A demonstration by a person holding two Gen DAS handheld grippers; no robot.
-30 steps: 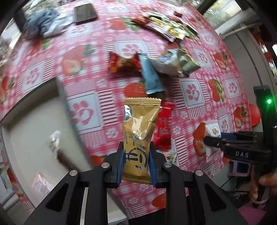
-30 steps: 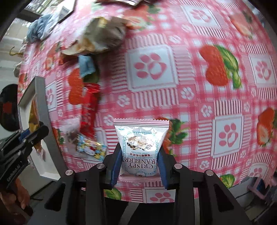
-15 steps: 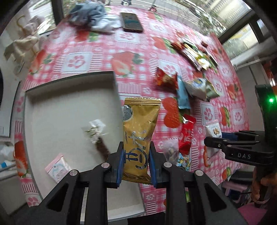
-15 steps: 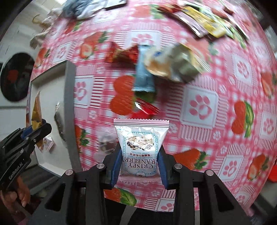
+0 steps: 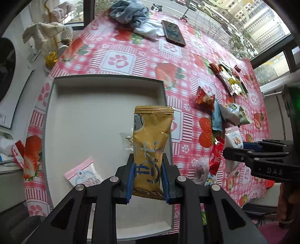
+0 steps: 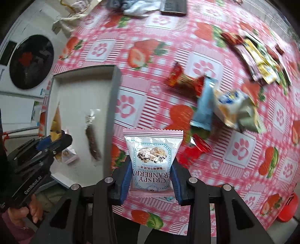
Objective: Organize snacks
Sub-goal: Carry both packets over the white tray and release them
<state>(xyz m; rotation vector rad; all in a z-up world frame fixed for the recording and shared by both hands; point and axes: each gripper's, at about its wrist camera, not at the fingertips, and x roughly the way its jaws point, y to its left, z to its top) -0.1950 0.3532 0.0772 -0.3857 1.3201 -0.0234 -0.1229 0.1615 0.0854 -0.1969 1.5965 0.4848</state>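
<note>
My left gripper (image 5: pixel 148 174) is shut on a gold snack packet (image 5: pixel 151 142) and holds it above the right part of a shallow white tray (image 5: pixel 105 80). The tray holds a pink-edged white packet (image 5: pixel 82 173) and a clear wrapper, partly hidden behind the gold packet. My right gripper (image 6: pixel 150 178) is shut on a white Crispy Cranberry packet (image 6: pixel 152 155), held above the tablecloth just right of the tray (image 6: pixel 115 90). A dark snack stick (image 6: pixel 92 138) lies in the tray. Loose snacks (image 5: pixel 215 112) lie on the table to the right.
A phone (image 5: pixel 173 32) and a grey cloth (image 5: pixel 129 13) lie at the far end of the table. A row of sachets (image 6: pixel 260 58) lies at the far right. A red wrapper (image 6: pixel 195 148) and a blue packet (image 6: pixel 204 105) lie near the right gripper.
My left gripper has carried the gold packet left, from over the tablecloth to over the tray. My right gripper has moved with the cranberry packet towards the tray's edge.
</note>
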